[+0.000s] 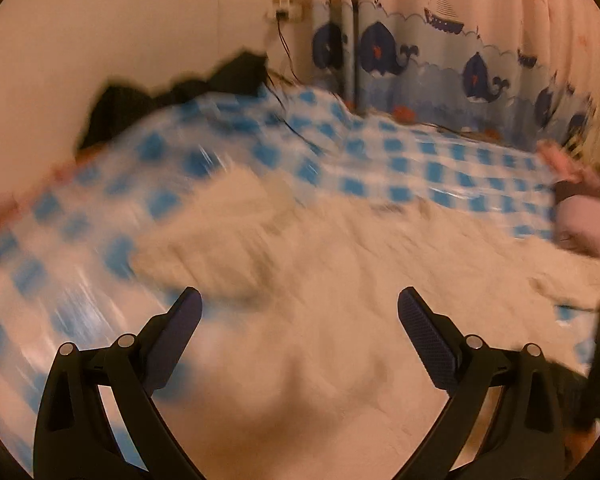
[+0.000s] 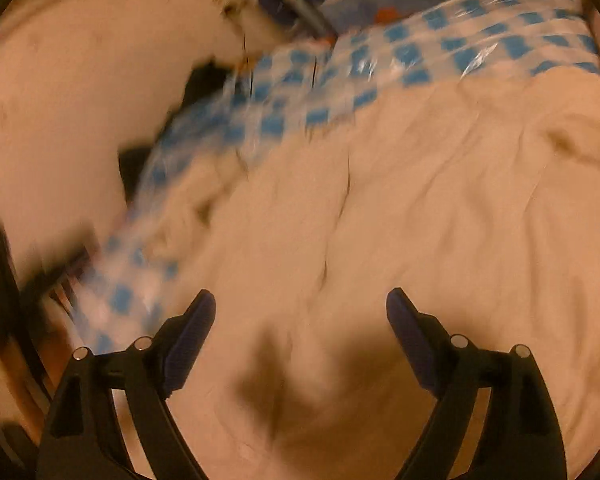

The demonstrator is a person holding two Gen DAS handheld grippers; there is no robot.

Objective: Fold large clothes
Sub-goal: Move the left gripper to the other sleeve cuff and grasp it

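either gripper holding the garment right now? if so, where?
No. Left gripper and right gripper are both open, nothing between the jaws; the cream garment lies loose on the checkered cover.

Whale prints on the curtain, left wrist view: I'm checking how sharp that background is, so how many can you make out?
4 clear navy whale prints: far left by the pole, beside it, centre-right, far right. Curtain folds and blur may hide others.

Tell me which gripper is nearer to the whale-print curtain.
Hard to call from these blurred views. The left gripper faces the whale-print curtain across the checkered sheet; the right gripper hangs open over the cream garment, curtain at the top edge.
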